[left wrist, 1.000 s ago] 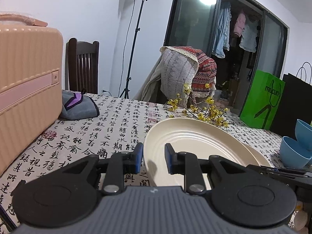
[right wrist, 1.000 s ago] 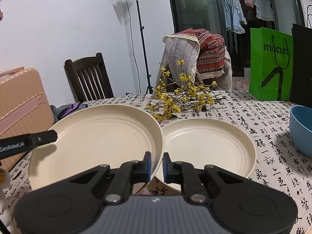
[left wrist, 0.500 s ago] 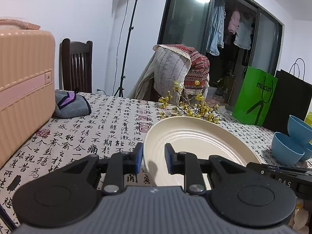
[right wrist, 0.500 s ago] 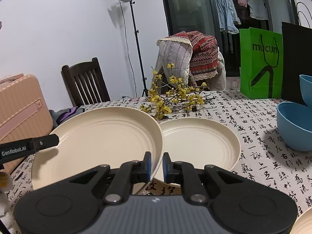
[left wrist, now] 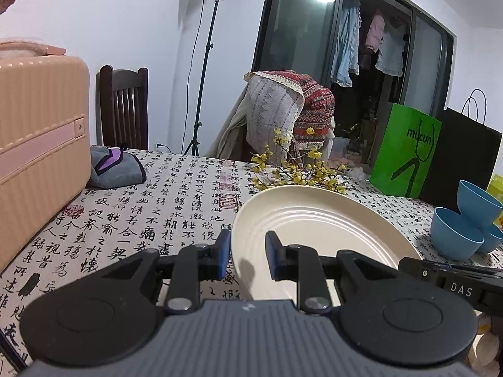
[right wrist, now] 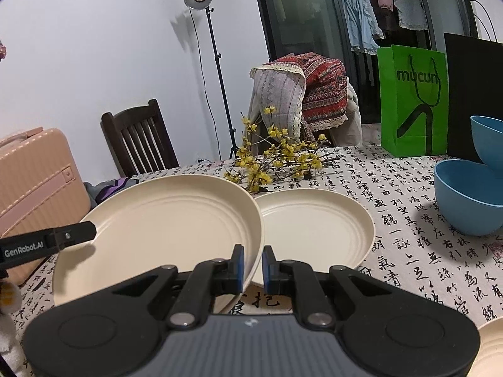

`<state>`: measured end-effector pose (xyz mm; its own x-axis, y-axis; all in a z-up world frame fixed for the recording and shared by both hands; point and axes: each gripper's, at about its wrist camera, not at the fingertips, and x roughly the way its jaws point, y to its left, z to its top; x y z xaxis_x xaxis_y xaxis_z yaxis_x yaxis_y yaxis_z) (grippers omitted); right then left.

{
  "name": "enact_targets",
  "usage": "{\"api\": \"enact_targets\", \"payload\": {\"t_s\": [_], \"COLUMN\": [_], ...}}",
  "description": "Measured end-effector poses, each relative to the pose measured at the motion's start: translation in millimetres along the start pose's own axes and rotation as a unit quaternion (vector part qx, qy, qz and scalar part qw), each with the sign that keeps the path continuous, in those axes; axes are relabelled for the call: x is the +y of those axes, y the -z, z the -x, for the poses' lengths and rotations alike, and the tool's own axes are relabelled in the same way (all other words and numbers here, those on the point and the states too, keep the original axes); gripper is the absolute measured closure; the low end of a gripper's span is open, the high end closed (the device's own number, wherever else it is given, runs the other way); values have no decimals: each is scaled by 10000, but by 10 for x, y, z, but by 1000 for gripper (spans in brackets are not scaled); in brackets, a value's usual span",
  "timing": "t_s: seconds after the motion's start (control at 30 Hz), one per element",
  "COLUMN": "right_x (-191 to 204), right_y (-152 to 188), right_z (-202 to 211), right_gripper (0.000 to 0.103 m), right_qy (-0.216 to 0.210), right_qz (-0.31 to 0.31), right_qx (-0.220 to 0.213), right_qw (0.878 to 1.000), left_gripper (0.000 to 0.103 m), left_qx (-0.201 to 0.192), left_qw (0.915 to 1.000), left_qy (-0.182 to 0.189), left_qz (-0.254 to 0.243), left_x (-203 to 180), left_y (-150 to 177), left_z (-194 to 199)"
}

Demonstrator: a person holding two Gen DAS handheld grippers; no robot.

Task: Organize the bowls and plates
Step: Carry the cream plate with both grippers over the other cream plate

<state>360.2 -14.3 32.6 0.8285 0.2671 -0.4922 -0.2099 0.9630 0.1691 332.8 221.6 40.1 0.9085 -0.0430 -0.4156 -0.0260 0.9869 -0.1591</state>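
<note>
While both grippers share one load, table: covered in a calligraphy-print cloth. Its left end is taken up by a pink suitcase, and its middle is bare cloth.
Held plate: cream and round, so it has no long axis. It is off the cloth, spans from one gripper to the other, and tilts a little. Its right rim overhangs the near-left rim of the second plate.
Second plate: the same cream kind, flat on the cloth just right of the held one and ahead of the right jaws. It looks like the stacking spot.
Blue bowls: near the right edge, one tipped against another, well apart from the plates.
Flowering twigs: lying just behind both plates, close to their far rims.
Right gripper: jaws pressed onto the held plate's right rim. It is the nearer gripper to the second plate.
Left gripper: jaws narrowed around the left rim, and it appears to be pinching it.
Room to move: a short shift right should centre the plate. The twigs leave little room behind, while the near side is open.
</note>
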Motion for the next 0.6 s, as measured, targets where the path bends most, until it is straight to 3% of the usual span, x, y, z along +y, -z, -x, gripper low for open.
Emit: {"api": "enact_targets", "payload": {"t_s": [0.6], "right_x": [-209], "right_y": [46], "right_z": [315], "right_gripper": [91], "right_qy": [-57], "right_qz": [-157], "right_qx": [-93], "right_qw": [9998], "left_gripper": [79], "left_qx": [-26], "left_qw": [10000], "left_qy": [-12], "left_qz": [24], "left_x": [-261], "left_y": [71], "left_z": [230]}}
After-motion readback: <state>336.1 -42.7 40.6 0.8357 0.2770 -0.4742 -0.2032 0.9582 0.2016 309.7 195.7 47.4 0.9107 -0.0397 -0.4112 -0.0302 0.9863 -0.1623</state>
